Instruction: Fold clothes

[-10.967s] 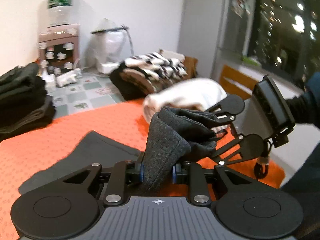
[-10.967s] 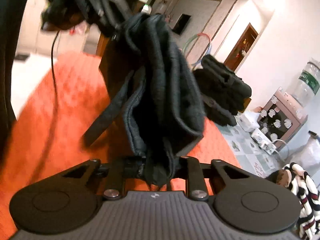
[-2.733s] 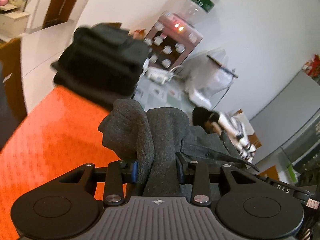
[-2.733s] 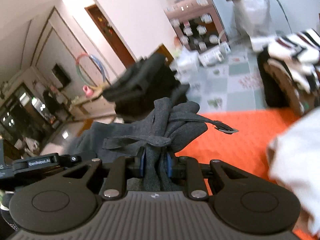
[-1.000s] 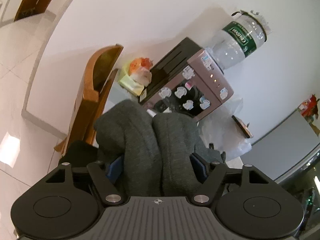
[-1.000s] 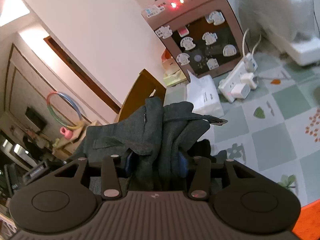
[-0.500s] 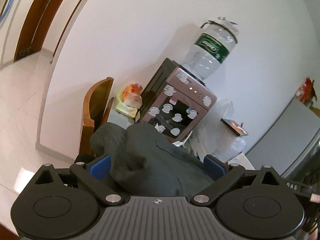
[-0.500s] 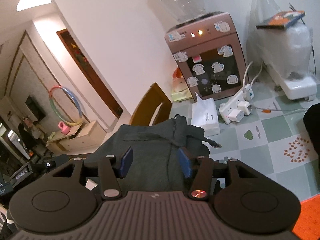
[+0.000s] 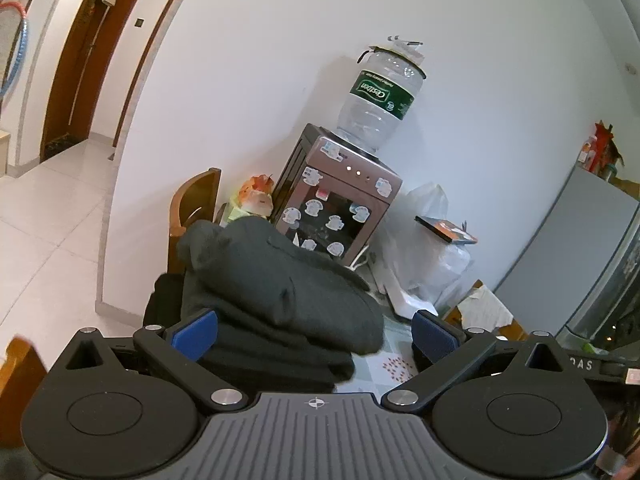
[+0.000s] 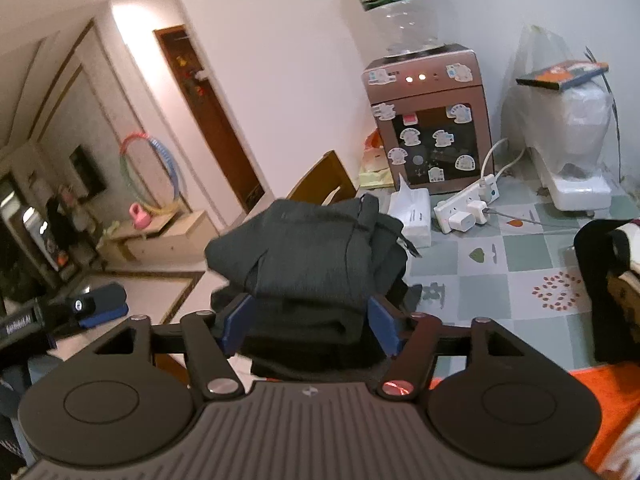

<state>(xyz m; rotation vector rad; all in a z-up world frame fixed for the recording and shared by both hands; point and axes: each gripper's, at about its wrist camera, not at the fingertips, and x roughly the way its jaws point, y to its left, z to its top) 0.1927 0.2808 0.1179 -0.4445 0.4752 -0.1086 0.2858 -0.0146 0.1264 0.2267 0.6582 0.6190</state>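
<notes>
Folded grey garment (image 10: pixel 320 252) atop the dark stack (image 10: pixel 316 344): soft, light, slump-prone, best gripped at its folded edge, both grippers' jaws spread wide and empty, left gripper (image 9: pixel 314 330) and right gripper (image 10: pixel 310 318) at 6 o'clock.

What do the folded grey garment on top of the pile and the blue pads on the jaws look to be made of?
Folded grey garment: a soft, matte knit, probably cotton jersey or fleece; it creases in rounded rolls and has a stitched seam. Blue pads: smooth and dull, likely rubber or soft plastic, though the look alone cannot settle which.

Matt, soft grey cloth is seen on the folded garment (image 10: pixel 316 256). Glossy clear plastic forms the water bottle (image 9: pixel 378 104).
</notes>
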